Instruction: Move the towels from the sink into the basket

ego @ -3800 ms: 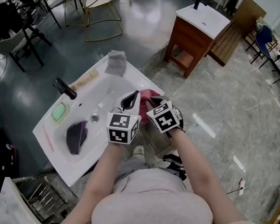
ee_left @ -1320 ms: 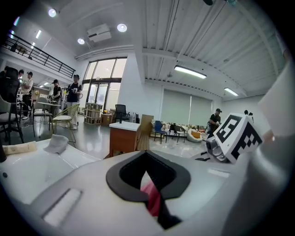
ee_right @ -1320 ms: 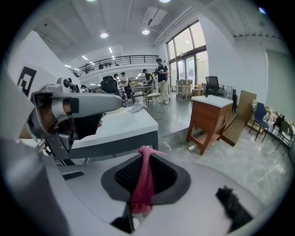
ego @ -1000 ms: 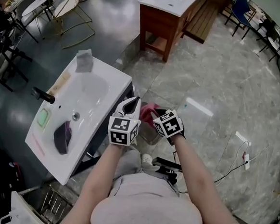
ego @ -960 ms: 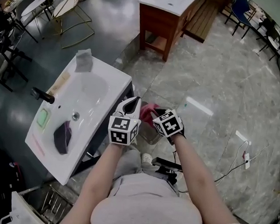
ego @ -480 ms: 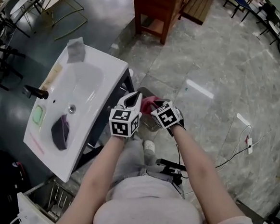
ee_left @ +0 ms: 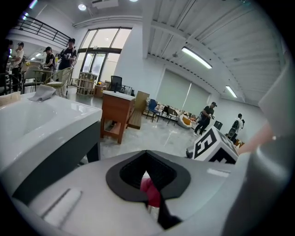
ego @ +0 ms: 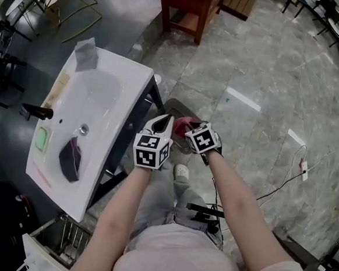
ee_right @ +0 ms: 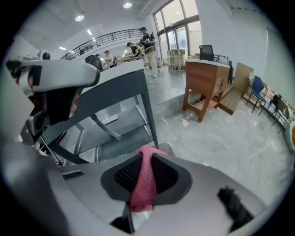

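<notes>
Both grippers hold one pink towel (ego: 182, 125) between them, to the right of the white sink (ego: 124, 79). My left gripper (ego: 165, 122) is shut on a fold of this pink towel (ee_left: 150, 191). My right gripper (ego: 187, 131) is shut on the pink towel (ee_right: 142, 182) as well, the cloth pinched upright between its pads. Just beyond the towel, a grey basket (ego: 170, 107) stands on the floor. A dark purple towel (ego: 69, 156) lies in the basin, and a grey towel (ego: 85, 54) sits on the sink's far corner.
A black faucet (ego: 36, 112) and a green soap bar (ego: 40, 139) are on the sink's left rim. The sink's dark metal legs (ee_right: 143, 103) stand close to my grippers. A wooden cabinet (ego: 188, 11) is further off. A cable (ego: 282, 182) runs over the stone floor.
Both grippers have carried the pink towel from above the sink's edge out to the right, over the basket on the floor. The purple and grey towels have not moved.
</notes>
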Tool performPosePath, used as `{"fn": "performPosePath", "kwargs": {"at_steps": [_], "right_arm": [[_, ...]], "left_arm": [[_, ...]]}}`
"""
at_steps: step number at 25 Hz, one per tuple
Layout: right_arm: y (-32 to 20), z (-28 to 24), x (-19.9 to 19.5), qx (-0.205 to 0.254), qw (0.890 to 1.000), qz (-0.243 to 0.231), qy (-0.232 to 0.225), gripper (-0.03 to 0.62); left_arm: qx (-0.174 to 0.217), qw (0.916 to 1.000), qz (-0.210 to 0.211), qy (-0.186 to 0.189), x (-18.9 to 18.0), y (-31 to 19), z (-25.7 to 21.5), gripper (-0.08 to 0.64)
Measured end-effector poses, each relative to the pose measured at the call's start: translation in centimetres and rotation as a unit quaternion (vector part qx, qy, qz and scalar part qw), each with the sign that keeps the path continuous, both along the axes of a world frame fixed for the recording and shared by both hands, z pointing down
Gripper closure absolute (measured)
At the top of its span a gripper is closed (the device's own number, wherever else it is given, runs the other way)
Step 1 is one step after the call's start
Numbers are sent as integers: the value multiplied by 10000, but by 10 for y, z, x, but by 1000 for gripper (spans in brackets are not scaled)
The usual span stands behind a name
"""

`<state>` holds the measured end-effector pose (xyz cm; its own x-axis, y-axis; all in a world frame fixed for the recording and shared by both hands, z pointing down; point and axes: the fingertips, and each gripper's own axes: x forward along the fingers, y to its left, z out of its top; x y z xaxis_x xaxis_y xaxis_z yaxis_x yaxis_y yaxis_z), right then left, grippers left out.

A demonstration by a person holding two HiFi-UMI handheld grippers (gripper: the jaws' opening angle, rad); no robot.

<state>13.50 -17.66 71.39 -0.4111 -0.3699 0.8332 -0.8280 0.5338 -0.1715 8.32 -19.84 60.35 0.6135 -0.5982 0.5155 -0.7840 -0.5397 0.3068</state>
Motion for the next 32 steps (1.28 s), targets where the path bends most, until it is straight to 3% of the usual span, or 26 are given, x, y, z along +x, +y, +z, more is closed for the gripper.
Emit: {"fn": "performPosePath", "kwargs": {"at_steps": [4, 7, 10, 22, 28, 32], "right_arm": [[-2, 19, 1, -77, 9998, 52, 149, 536], [-4, 30, 4, -70, 9992, -64, 377, 468], [-3, 35, 5, -156, 9994, -28, 323, 444], [4, 23, -3, -273, 9996, 105, 48, 445], [9, 9, 4, -193, 9996, 96, 174, 551], [12, -6, 5, -92, 9998, -70, 173, 574]], "left_arm": [[-76, 10000, 61, 20, 3, 2, 9, 554], [-69, 9999, 138, 8, 5, 0, 12, 554], [-88, 9998, 169, -31, 3, 1, 17, 554], [-144, 9999, 89, -5, -3, 0, 19, 554], [-119, 9999, 51, -22, -2, 0, 13, 554], [-42, 9999, 84, -49, -1, 1, 3, 554]]}}
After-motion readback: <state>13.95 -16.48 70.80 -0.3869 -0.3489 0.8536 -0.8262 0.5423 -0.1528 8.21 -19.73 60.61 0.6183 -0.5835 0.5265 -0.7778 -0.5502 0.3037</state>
